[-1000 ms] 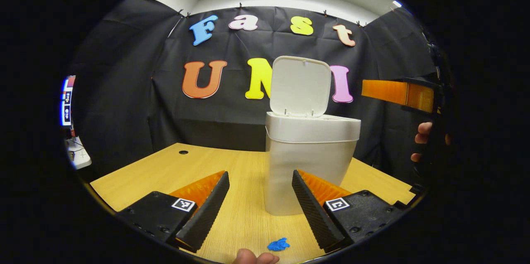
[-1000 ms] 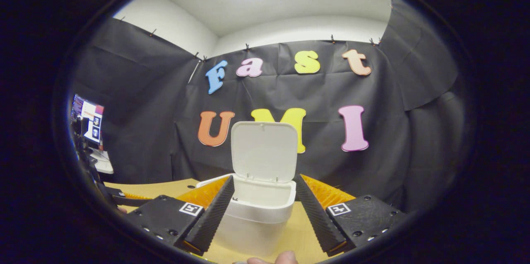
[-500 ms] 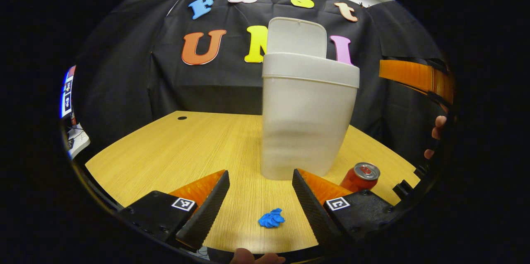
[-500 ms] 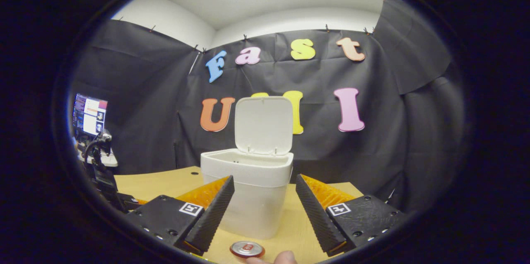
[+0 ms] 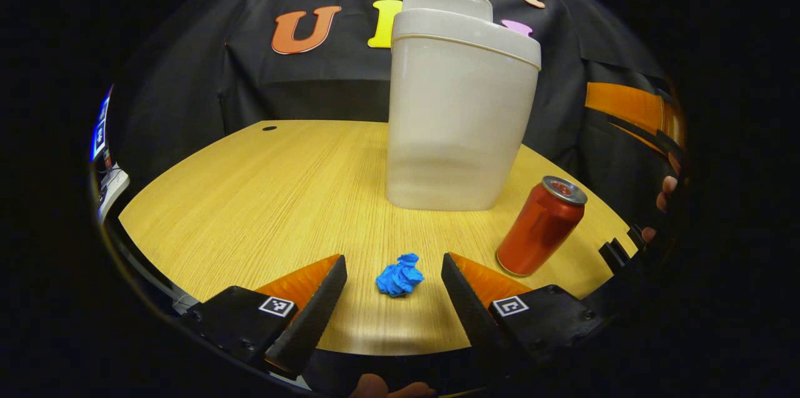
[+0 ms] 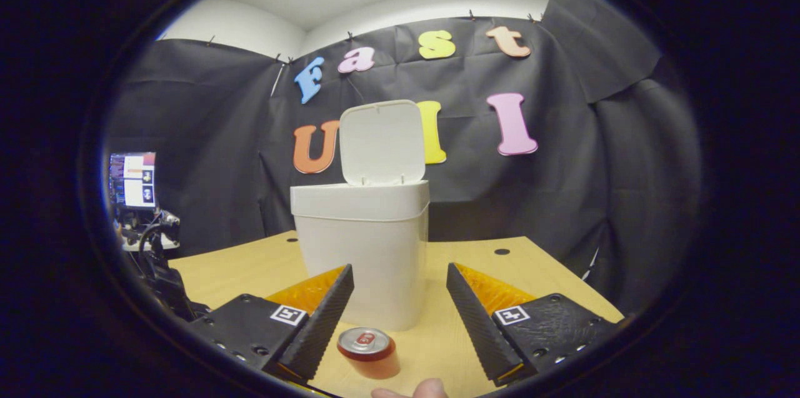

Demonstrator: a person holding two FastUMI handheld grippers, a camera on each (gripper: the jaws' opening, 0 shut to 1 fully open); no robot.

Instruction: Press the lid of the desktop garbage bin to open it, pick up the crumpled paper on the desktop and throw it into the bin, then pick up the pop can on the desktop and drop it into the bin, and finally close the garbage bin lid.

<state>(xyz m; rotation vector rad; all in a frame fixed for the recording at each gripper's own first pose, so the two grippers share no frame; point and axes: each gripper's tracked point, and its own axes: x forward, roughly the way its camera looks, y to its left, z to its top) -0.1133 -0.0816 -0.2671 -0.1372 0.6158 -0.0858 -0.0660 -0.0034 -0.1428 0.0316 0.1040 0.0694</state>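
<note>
the desktop garbage bin (image 5: 461, 110) stands upright toward the back of the wooden desktop (image 5: 275, 192), its lid (image 6: 380, 143) tipped up and back on its hinge, so the mouth is free for a drop from above. i judge the pressing step is done and the paper is next.

the crumpled paper (image 5: 400, 275) — a small blue wad — lies on the desk near the front edge, well in front of the bin. i hold my left gripper (image 5: 394, 295) low with its fingers spread wide and the wad between the two tips but touching neither, placed this way so a short push forward and a squeeze would take it. it is light and soft, so i expect it to give under the pads, not roll away.

the pop can (image 5: 540, 226) stands upright beside the bin's front right corner, near the wad but apart from it. my right gripper (image 6: 400, 317) hangs above it, fingers wide and gripping nothing, with the can's top (image 6: 364, 340) low between them — waiting its turn, i think.

the can is plain red from here, and i cannot read any brand on it. each gripper carries small square black-and-white markers, not writing. a screen (image 6: 132, 179) glows far off to the side.
</note>
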